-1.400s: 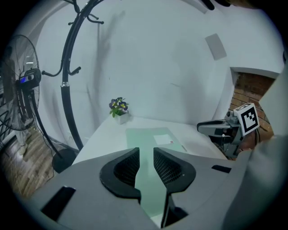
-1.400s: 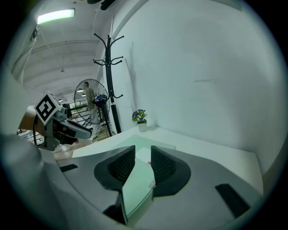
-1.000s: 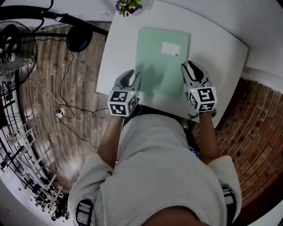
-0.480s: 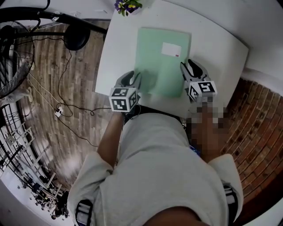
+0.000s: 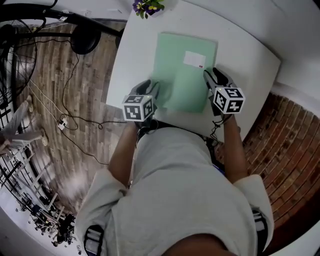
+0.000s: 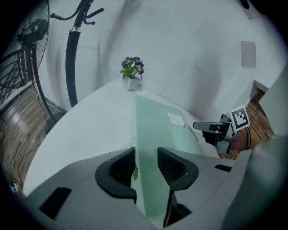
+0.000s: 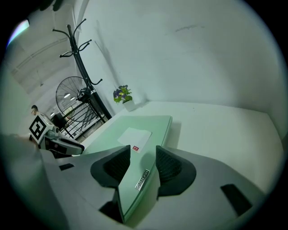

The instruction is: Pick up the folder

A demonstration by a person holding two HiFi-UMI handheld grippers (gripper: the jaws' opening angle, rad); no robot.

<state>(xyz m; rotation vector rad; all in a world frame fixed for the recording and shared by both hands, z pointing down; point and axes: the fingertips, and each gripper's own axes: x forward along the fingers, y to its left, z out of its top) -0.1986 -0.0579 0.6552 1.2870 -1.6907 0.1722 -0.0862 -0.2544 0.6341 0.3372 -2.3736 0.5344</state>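
A white table [image 5: 250, 55] stands against a pale wall. To its left is a wooden floor [image 5: 65, 100] where cables [image 5: 75, 122] trail, and to its right a brick floor [image 5: 285, 145]. A small potted flower [image 5: 146, 6] sits at the table's far left corner.

My left gripper [image 5: 150, 87] is at the near left corner of the green folder [image 5: 182, 75], which lies on the table in front of me. The left gripper view shows what the head view cannot. The folder's left edge runs up between the two jaws, which are opening. Neither pad seems to press on it, though the left pad sits so close to the edge that I can't be sure.

A white label [image 5: 194, 59] lies on the cover towards the far right. My right gripper [image 5: 212, 76] is at the near right corner, jaws also opening. The folder's right edge is between them, with a gap at each pad. Only the right gripper view shows a little metal tag [image 7: 141, 179] on that edge. It also takes in a fan [image 7: 72, 96] beside a coat stand [image 7: 83, 63], side-on rather than from above.
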